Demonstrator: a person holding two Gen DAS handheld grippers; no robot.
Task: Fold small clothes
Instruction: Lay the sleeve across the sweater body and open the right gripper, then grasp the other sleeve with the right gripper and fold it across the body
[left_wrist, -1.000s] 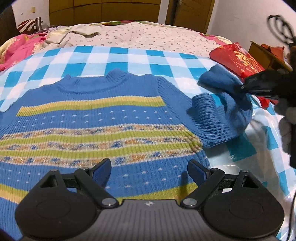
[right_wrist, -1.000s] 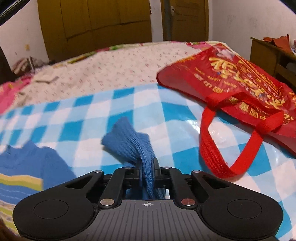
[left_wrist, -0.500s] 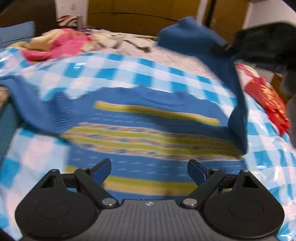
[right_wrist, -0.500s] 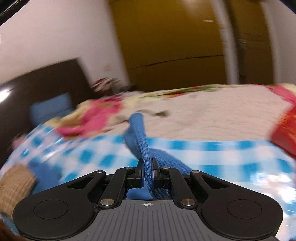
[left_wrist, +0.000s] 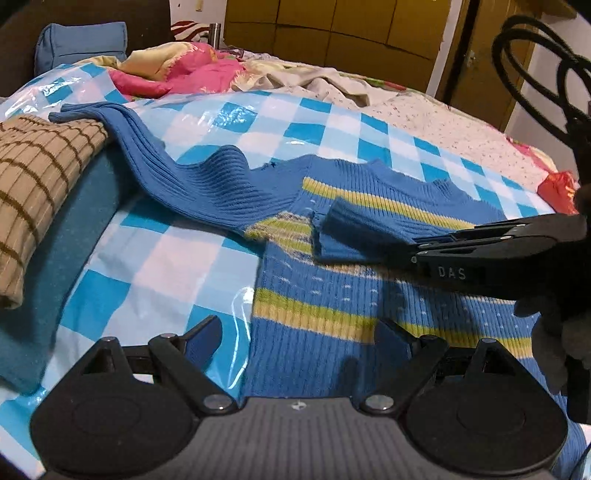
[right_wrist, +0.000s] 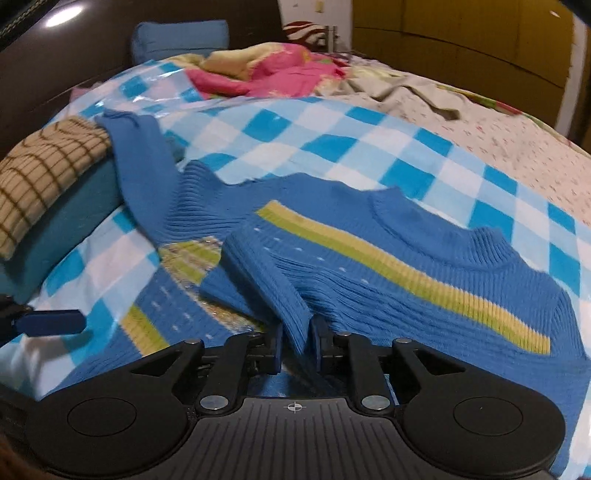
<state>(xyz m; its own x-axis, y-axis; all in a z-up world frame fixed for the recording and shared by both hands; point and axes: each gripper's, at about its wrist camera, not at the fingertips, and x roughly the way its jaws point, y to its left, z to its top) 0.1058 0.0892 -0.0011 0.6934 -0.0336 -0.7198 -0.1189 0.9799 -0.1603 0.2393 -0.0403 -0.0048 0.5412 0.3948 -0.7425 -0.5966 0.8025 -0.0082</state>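
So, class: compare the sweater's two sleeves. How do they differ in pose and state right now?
The right sleeve is folded across the sweater's striped chest; the left sleeve stretches outward over the checkered sheet. The right sleeve is pinched in the right claw; the left sleeve lies free, its cuff resting on the tan checked garment. Both are plain blue ribbed knit.

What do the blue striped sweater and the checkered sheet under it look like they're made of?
Blue striped sweater: a soft ribbed knit, probably wool or acrylic; the rib lines show and the surface is matte. Checkered sheet: it looks like thin plastic film, since it is glossy, with glare patches and fine crinkles.
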